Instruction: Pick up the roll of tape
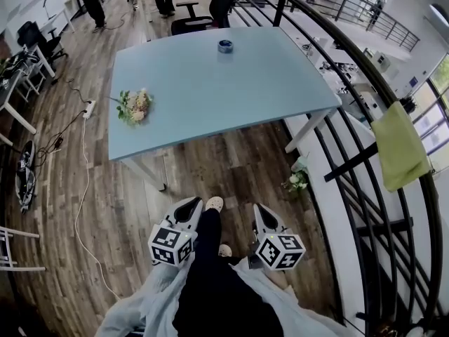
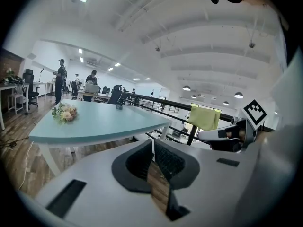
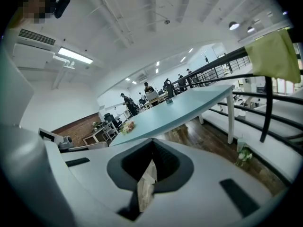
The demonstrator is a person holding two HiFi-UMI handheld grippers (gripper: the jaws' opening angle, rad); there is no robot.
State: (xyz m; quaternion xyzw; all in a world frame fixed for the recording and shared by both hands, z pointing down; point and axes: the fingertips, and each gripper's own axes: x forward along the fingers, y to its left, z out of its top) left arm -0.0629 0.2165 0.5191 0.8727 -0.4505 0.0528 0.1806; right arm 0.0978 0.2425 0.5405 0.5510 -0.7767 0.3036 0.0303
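Note:
The roll of tape (image 1: 224,45) is a small dark blue ring lying near the far edge of the pale blue table (image 1: 266,90). It shows tiny and distant in the left gripper view (image 2: 119,107) and in the right gripper view (image 3: 169,100). My left gripper (image 1: 191,204) and right gripper (image 1: 258,210) are held low in front of the person's legs, over the wooden floor, well short of the table's near edge. Both point toward the table, each with its jaws together and nothing between them (image 2: 152,144) (image 3: 152,144).
A bunch of flowers (image 1: 134,107) lies on the table's left side. A black railing (image 1: 337,55) runs along the right with a green cloth (image 1: 400,146) draped over it. A small plant (image 1: 297,181) stands by the table leg. A power strip and cable (image 1: 89,109) lie on the floor at left. Chairs and people are beyond the table.

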